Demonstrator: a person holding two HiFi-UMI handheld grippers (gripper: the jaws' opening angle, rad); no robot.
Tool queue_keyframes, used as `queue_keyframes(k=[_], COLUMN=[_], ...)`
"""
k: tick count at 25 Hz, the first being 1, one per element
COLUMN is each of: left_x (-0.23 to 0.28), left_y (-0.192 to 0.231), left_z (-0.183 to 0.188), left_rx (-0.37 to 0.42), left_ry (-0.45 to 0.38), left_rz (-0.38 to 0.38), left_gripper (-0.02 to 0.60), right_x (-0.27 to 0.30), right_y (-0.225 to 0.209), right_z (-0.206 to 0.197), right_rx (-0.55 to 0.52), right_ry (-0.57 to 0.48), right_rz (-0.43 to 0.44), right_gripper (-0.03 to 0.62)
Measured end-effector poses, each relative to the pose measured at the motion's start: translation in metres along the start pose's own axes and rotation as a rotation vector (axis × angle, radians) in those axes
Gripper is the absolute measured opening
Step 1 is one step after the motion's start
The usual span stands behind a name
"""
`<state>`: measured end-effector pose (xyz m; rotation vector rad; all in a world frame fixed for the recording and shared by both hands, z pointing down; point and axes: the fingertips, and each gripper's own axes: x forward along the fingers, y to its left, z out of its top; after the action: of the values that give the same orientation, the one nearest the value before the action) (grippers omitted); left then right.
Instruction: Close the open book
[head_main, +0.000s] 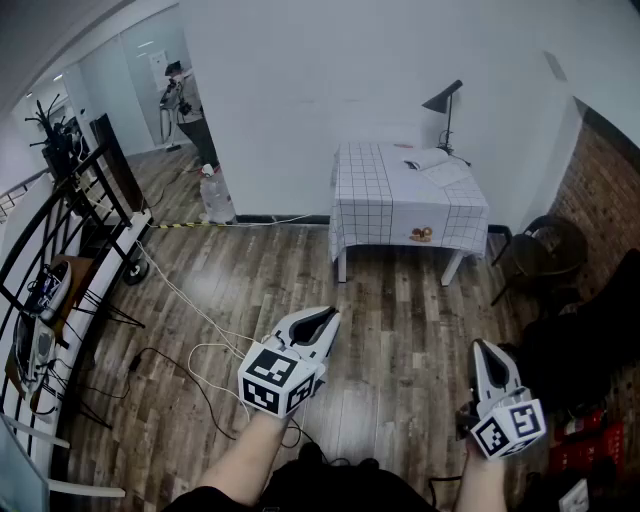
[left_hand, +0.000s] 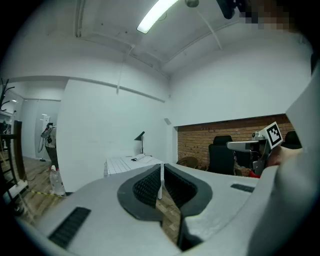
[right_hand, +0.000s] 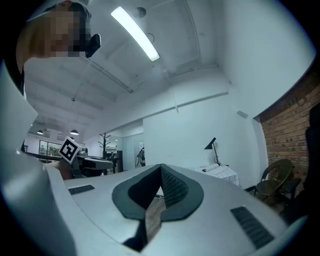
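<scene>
The open book (head_main: 438, 166) lies on a small table with a checked cloth (head_main: 380, 205) against the far white wall, beside a black desk lamp (head_main: 445, 100). My left gripper (head_main: 331, 314) and right gripper (head_main: 481, 346) are held level over the wooden floor, well short of the table, both shut and empty. The left gripper view shows its jaws (left_hand: 161, 169) meeting, with the table (left_hand: 120, 164) and the book (left_hand: 143, 157) far off. In the right gripper view the jaws (right_hand: 160, 168) are also together, the book (right_hand: 216, 169) distant at right.
A wicker chair (head_main: 545, 250) and a dark seat (head_main: 585, 350) stand by the brick wall at right. Cables (head_main: 195, 335) trail over the floor. A metal rack (head_main: 60, 260) lines the left side. A person (head_main: 188, 105) and a water bottle (head_main: 212, 195) are far back left.
</scene>
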<state>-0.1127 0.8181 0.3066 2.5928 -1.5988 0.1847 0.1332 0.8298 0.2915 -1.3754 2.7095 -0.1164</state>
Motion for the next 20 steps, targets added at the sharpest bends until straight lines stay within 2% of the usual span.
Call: queue_keyframes(k=[8, 14, 20], left_x=[0.014, 0.020, 0.039], left_y=[-0.021, -0.044, -0.038], left_z=[-0.005, -0.005, -0.014], left_rx=[-0.008, -0.014, -0.017], left_ry=[0.013, 0.004, 0.020], left_rz=[-0.009, 0.001, 0.006], left_gripper=[0.029, 0.029, 0.029], right_x=[-0.012, -0.025, -0.015], right_y=[-0.022, -0.044, -0.060], right_z=[0.000, -0.012, -0.026], right_rx=[0.000, 0.041, 0.101], right_ry=[-0.004, 0.028, 0.037], right_rz=[-0.014, 0.002, 0.024], right_gripper=[0.003, 0.003, 0.003])
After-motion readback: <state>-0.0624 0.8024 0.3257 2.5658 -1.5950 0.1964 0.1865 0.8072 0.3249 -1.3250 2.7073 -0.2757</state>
